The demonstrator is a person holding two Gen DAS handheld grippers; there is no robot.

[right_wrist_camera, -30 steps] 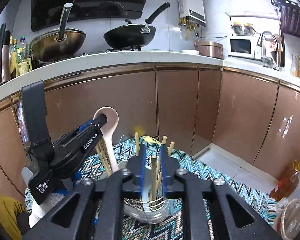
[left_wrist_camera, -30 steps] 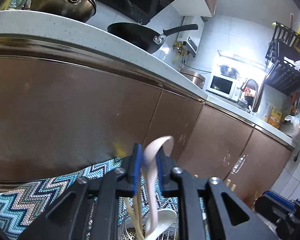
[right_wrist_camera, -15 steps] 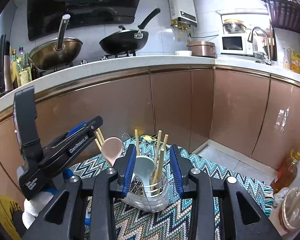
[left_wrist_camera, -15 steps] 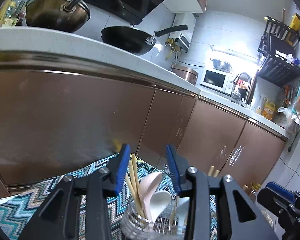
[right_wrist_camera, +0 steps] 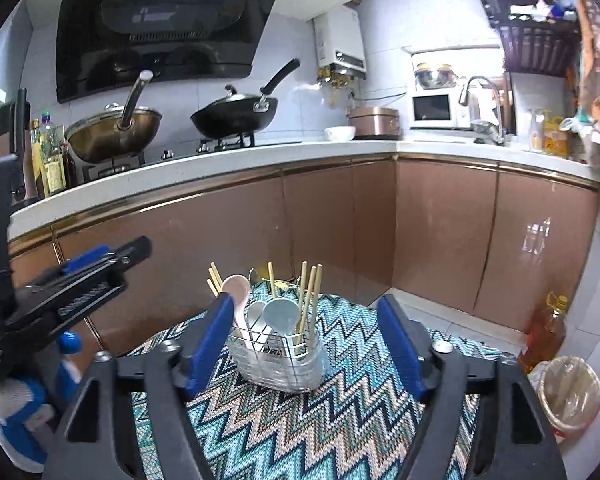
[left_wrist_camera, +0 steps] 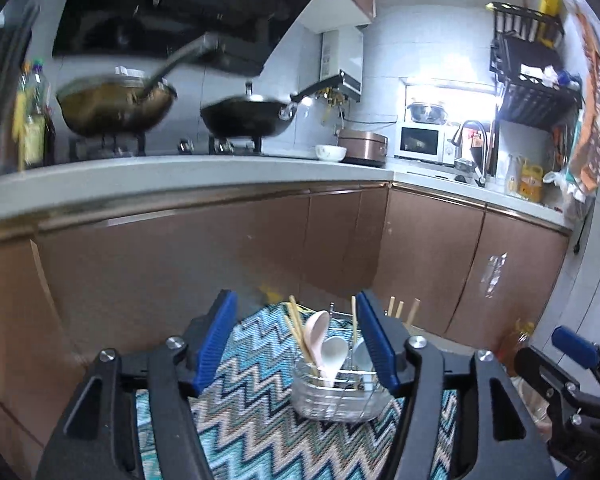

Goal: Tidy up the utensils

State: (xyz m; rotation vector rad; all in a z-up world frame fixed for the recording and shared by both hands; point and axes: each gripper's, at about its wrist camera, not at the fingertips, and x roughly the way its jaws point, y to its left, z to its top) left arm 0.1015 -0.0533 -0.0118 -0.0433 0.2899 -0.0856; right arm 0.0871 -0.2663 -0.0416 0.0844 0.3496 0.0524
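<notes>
A clear utensil holder with a wire rack [right_wrist_camera: 278, 360] stands on the zigzag mat [right_wrist_camera: 300, 420]; it also shows in the left wrist view [left_wrist_camera: 336, 394]. It holds a pink spoon [right_wrist_camera: 236, 292], a white spoon [right_wrist_camera: 256, 314], a grey-blue spoon [right_wrist_camera: 280, 316] and several wooden chopsticks [right_wrist_camera: 310, 296]. My left gripper [left_wrist_camera: 296, 340] is open and empty, back from and above the holder. My right gripper [right_wrist_camera: 306, 340] is open and empty, also back from it. The left gripper shows at the left of the right wrist view [right_wrist_camera: 80, 280].
Brown cabinets [right_wrist_camera: 340, 220] under a white counter [right_wrist_camera: 220, 160] run behind the mat. Two woks [right_wrist_camera: 236, 118] sit on the stove. An oil bottle [right_wrist_camera: 544, 332] and a lined bin [right_wrist_camera: 572, 392] stand on the floor at the right.
My left gripper let go of the pink spoon into the holder and my right let go of a chopstick. Both opened wide and pulled back and up from the holder.
</notes>
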